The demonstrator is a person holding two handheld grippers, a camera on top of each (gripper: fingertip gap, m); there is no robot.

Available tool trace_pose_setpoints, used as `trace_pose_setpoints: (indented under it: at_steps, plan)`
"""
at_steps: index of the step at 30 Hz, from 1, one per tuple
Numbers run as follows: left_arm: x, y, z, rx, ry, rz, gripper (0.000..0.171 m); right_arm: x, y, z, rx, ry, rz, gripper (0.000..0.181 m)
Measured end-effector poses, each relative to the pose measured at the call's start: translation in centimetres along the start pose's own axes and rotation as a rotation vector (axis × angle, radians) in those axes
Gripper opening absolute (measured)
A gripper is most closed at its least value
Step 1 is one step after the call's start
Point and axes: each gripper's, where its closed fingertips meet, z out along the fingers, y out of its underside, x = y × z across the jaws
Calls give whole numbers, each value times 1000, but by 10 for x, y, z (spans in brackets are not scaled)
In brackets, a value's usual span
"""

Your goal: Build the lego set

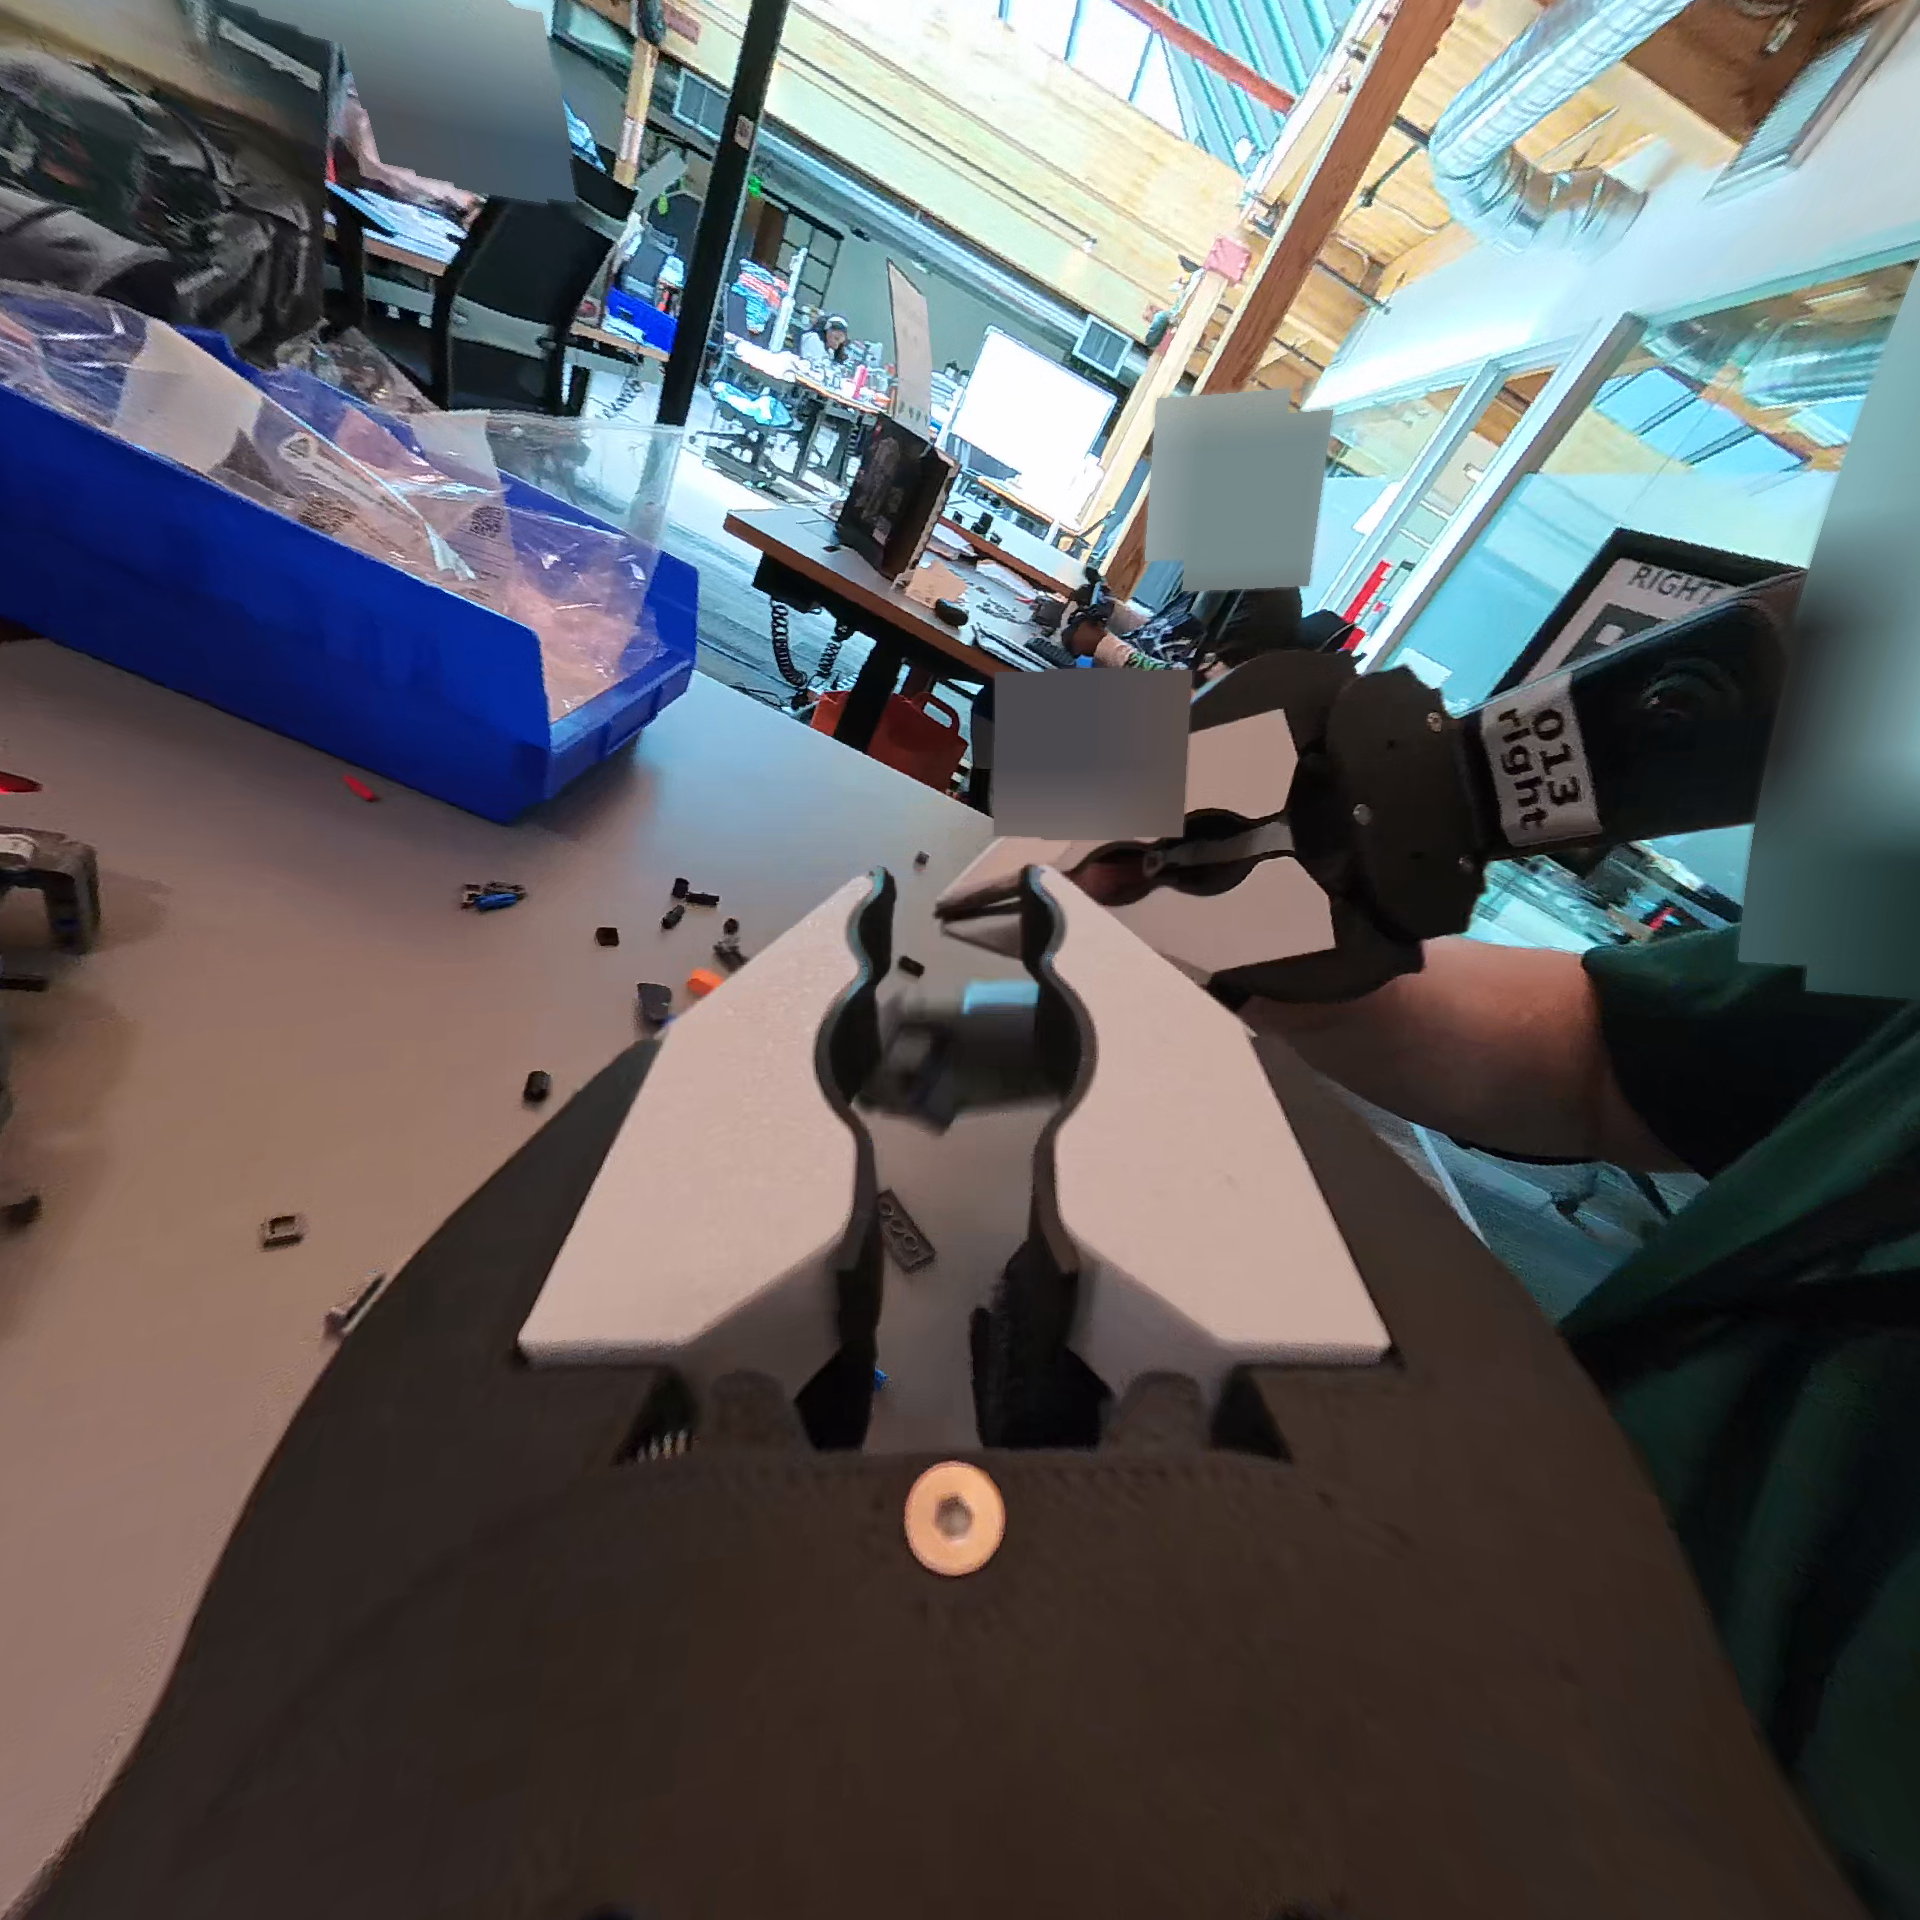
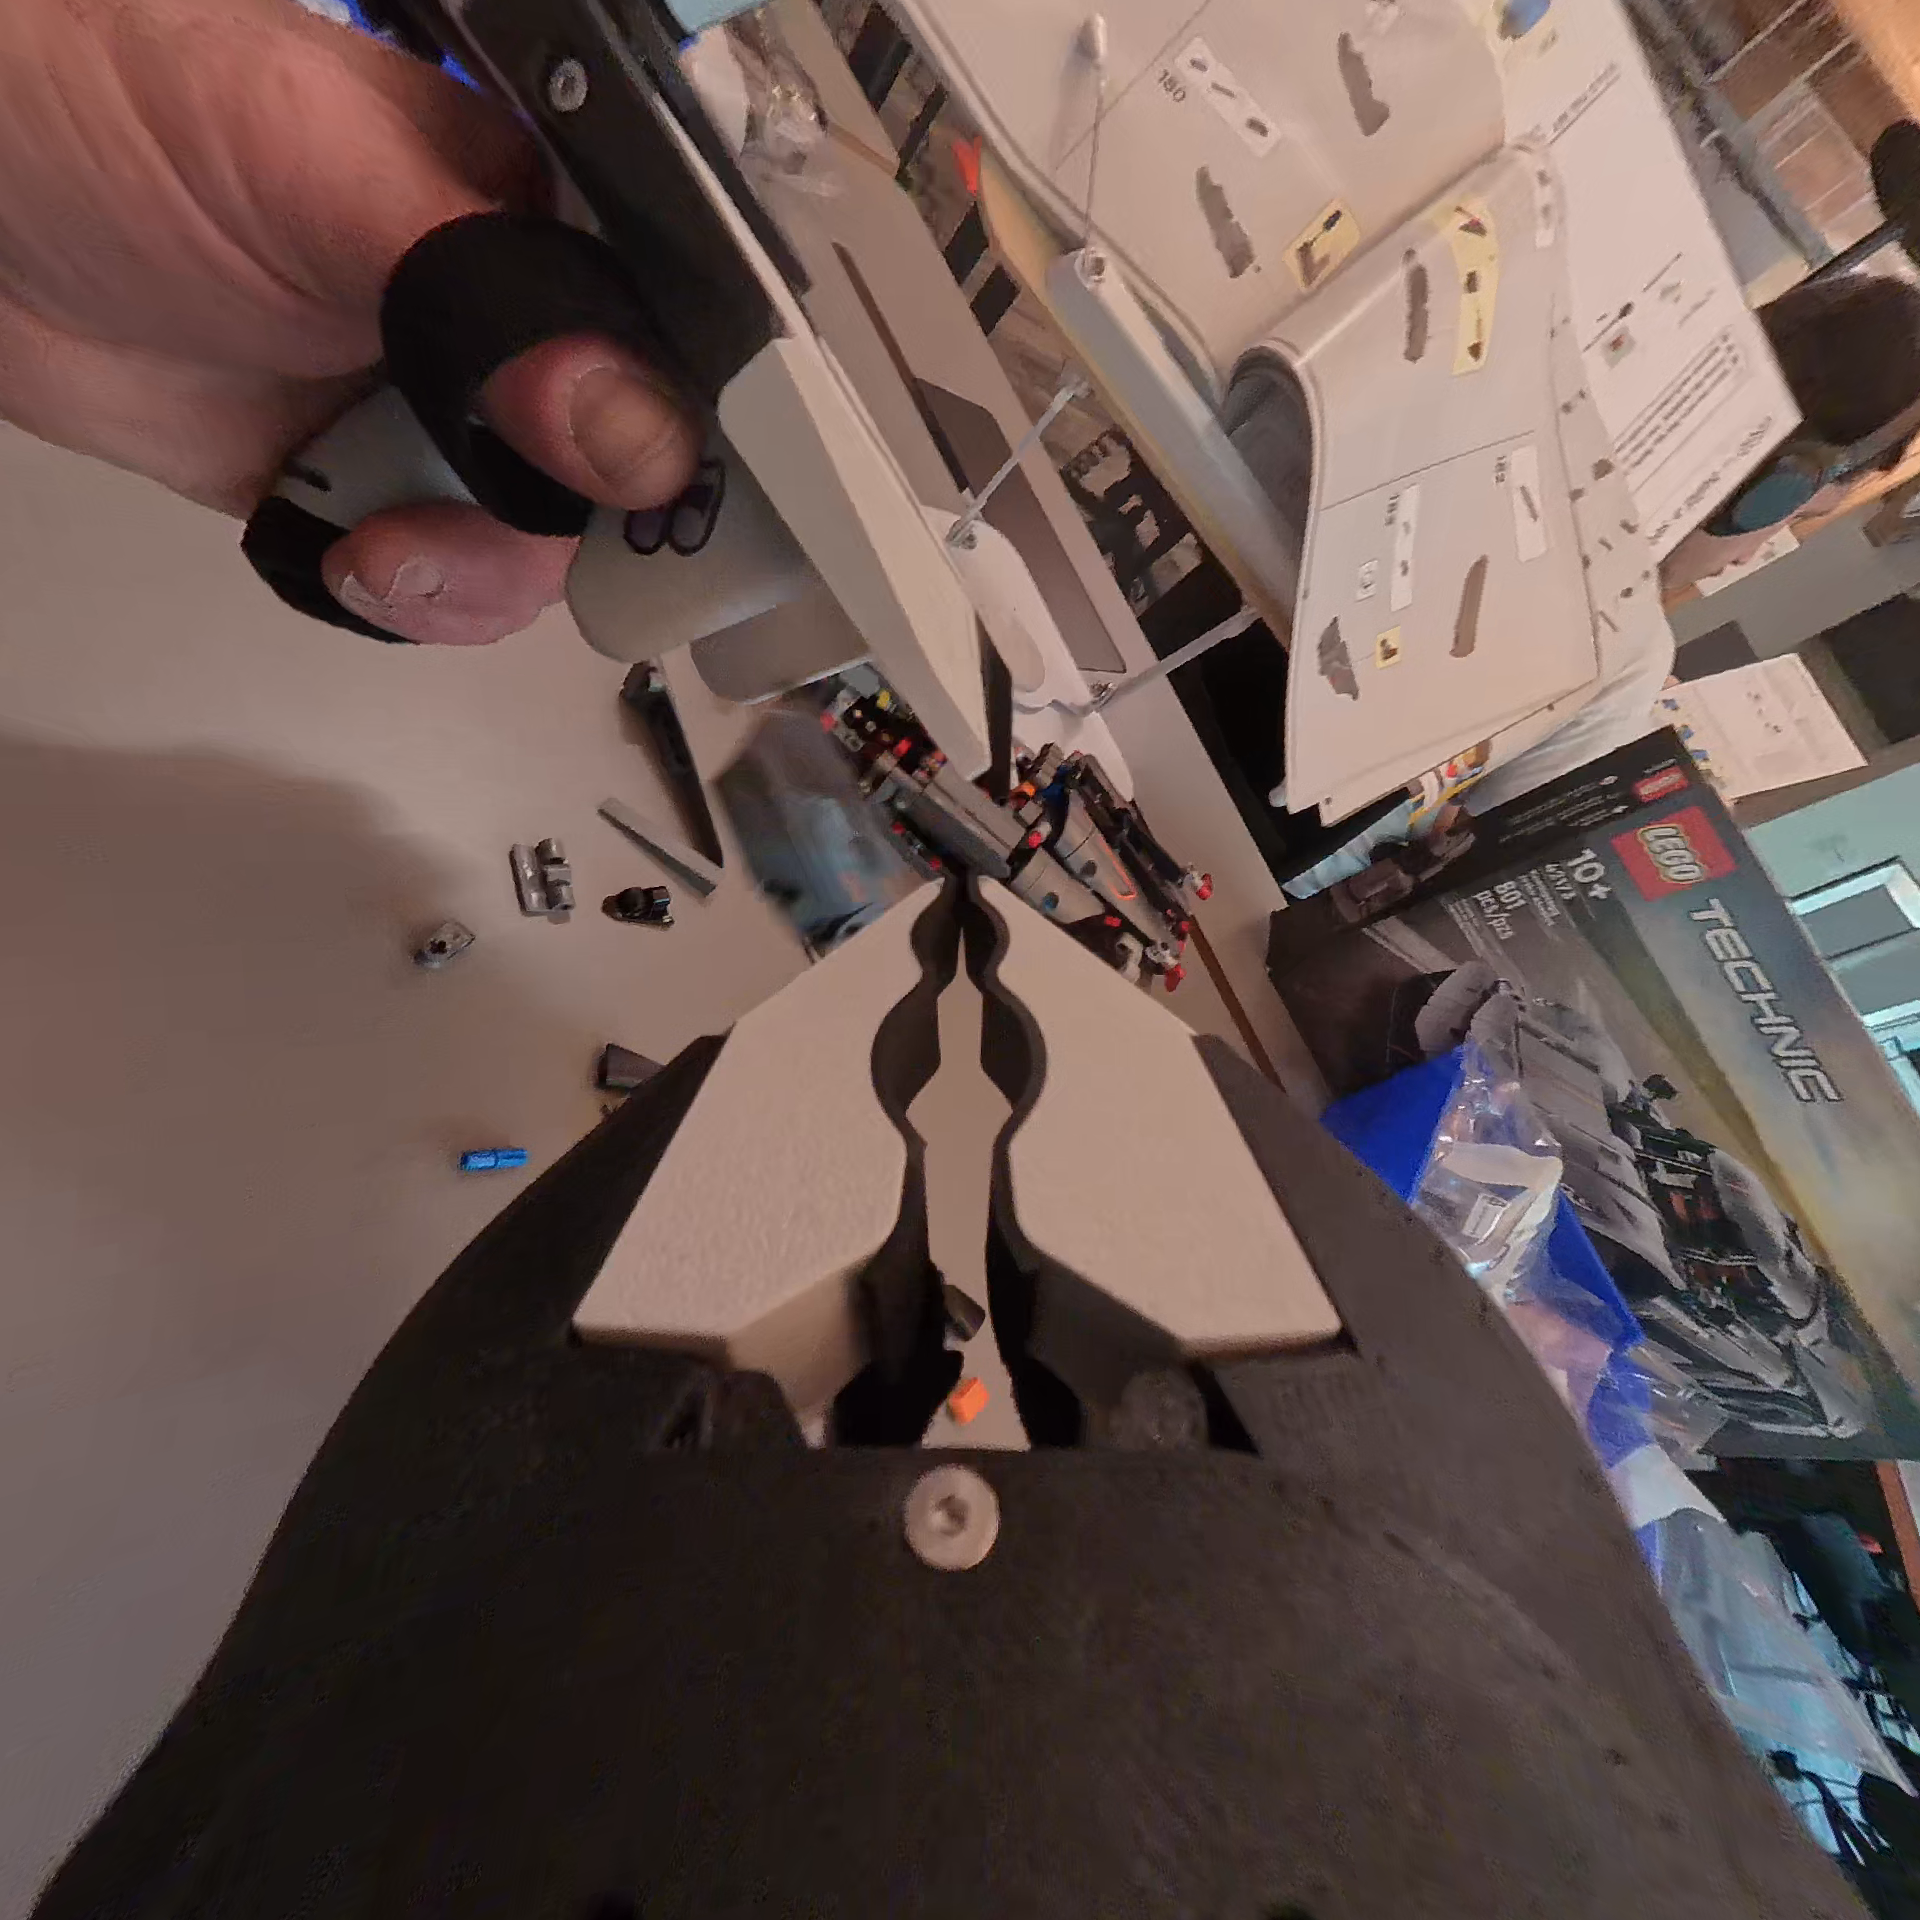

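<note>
My left gripper (image 1: 956,894) is shut on a blurred grey lego piece (image 1: 961,1049), which sits in the round hollow between its fingers above the grey table (image 1: 312,1039). My right gripper (image 2: 961,899) is shut, with nothing visible between its tips. In the left wrist view it (image 1: 951,912) comes in from the right, its tips right at my left gripper's right fingertip. In the right wrist view a hand (image 2: 260,312) holds the left gripper's fingers (image 2: 894,582) above the grey piece (image 2: 810,831). The partly built model (image 2: 1049,831) lies just beyond my right tips.
Small loose parts (image 1: 696,914) lie scattered on the table, among them an orange piece (image 1: 704,979) and a blue pin (image 2: 494,1160). A blue bin (image 1: 312,623) holds plastic bags. An open instruction booklet (image 2: 1455,468) and the set's box (image 2: 1662,1039) stand at the right. The tips of both grippers are at nearly the same place. The partly built model (image 2: 1049,831) is about 20 centimeters from my left fingertips.
</note>
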Motion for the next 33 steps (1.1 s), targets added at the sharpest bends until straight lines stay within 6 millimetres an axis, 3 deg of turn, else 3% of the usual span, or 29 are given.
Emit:
trace_pose_setpoints:
  at_steps: [2, 4, 8, 15, 19, 23, 27, 30, 33]
  plan:
    - [5, 7, 3, -32, 37, -10, 10, -4, 2, 3, -12, -12, 1, 0]
    - [-4, 16, 4, -66, -30, 22, 2, -14, 12, 10, -51, -63, 32, 0]
    - [-22, 39, -7, -126, -94, 15, 1, -23, 28, 16, -111, -122, 92, 0]
    - [-25, 72, -43, -270, -178, 100, 16, 10, 44, 9, -95, -133, 326, 0]
    - [-15, 112, -42, -457, -154, 237, 29, 24, 58, 6, -92, -144, 459, 1]
    - [-32, 155, -41, -695, -260, 451, 35, 28, 67, 5, -93, -156, 515, 1]
    - [-40, 167, -37, -746, -305, 541, 21, 22, 70, 7, -108, -172, 513, 1]
    - [-45, 166, -37, -741, -349, 571, 5, 19, 70, 8, -117, -179, 500, 1]
    - [-45, 163, -38, -721, -373, 609, 5, 20, 71, 8, -121, -177, 499, 1]
